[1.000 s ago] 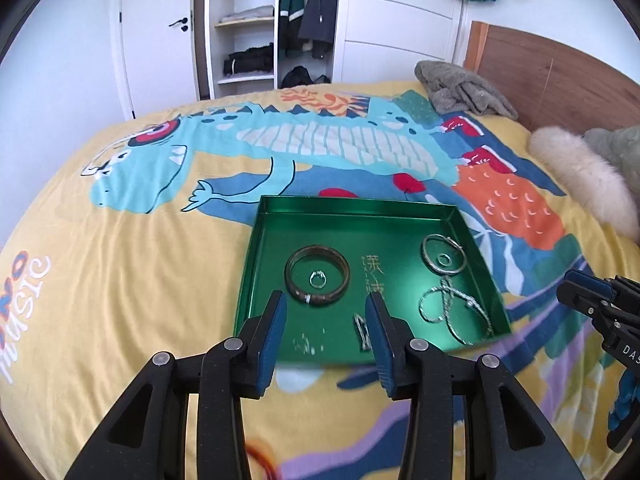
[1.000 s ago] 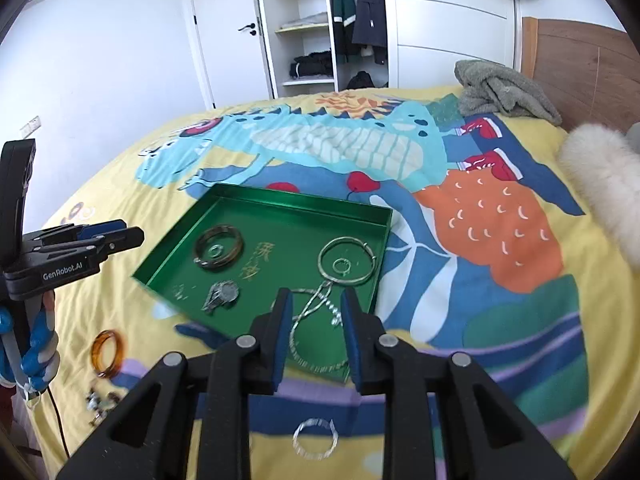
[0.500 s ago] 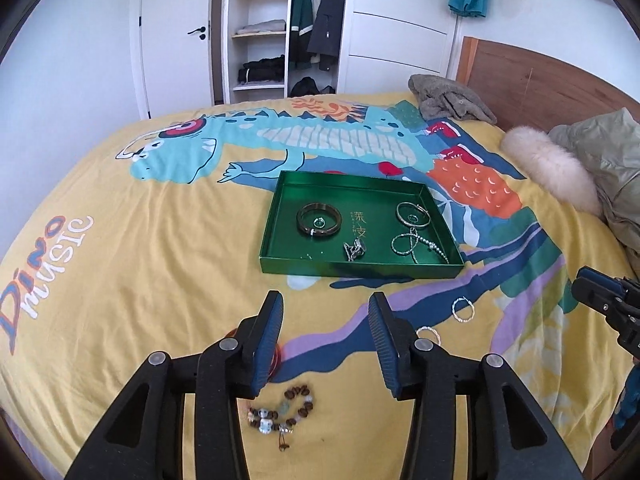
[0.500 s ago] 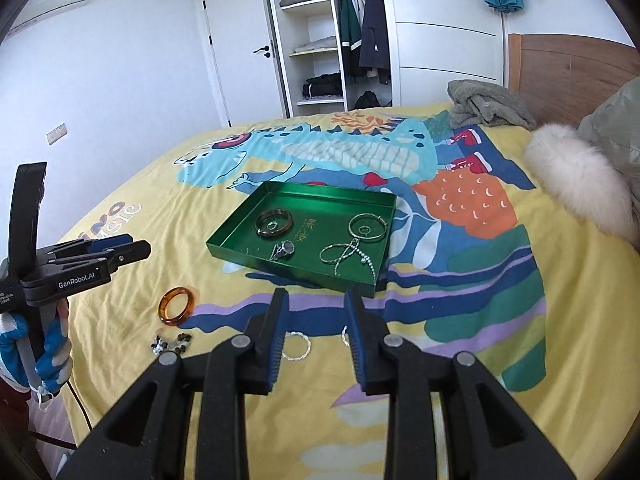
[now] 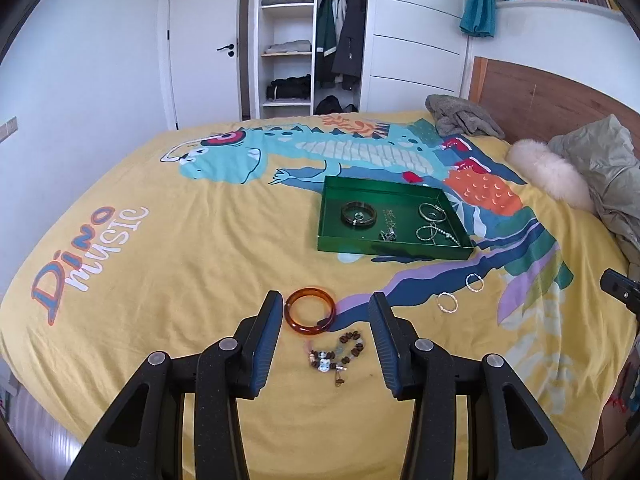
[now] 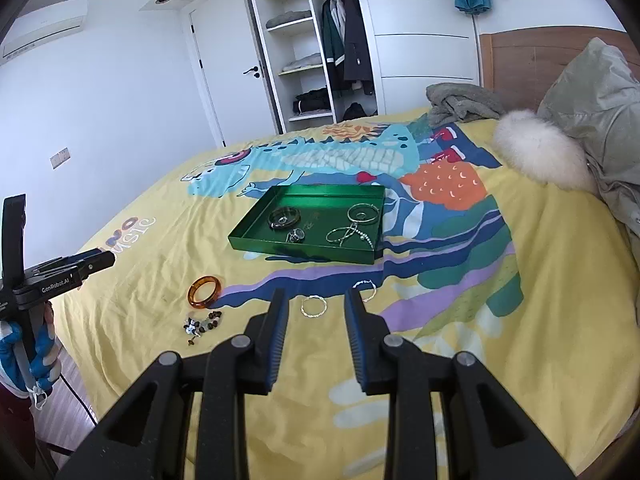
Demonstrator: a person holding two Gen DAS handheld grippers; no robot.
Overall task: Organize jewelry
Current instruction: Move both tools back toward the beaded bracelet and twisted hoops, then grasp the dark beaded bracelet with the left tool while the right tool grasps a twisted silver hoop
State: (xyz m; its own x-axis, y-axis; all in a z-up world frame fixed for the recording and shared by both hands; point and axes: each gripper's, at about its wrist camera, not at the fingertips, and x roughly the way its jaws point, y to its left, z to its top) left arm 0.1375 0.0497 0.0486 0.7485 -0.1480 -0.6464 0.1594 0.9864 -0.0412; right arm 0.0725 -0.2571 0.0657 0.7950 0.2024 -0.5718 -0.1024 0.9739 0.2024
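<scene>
A tray point(image 5: 394, 246) sits on the bed point(image 5: 180, 240), toward the headboard point(image 5: 552, 100). In the tray lie a bangle point(image 5: 359, 213) at left, hoops point(image 5: 432, 213) at right, a chain point(image 5: 434, 234) before the hoops, and a small piece point(image 5: 387, 235) between. Nearer the camera, on the bed, lie a second bangle point(image 5: 310, 311), a bead bracelet point(image 5: 338, 353) just before it, and two rings point(image 5: 447, 302) to the right. A wardrobe point(image 5: 312, 36) stands behind the bed.

"Dino music" on the yellow bedspread point(image 5: 168, 240), "GenRobot.AI" on the left hand-held gripper point(image 6: 102, 258) (tray characters illegible)
</scene>
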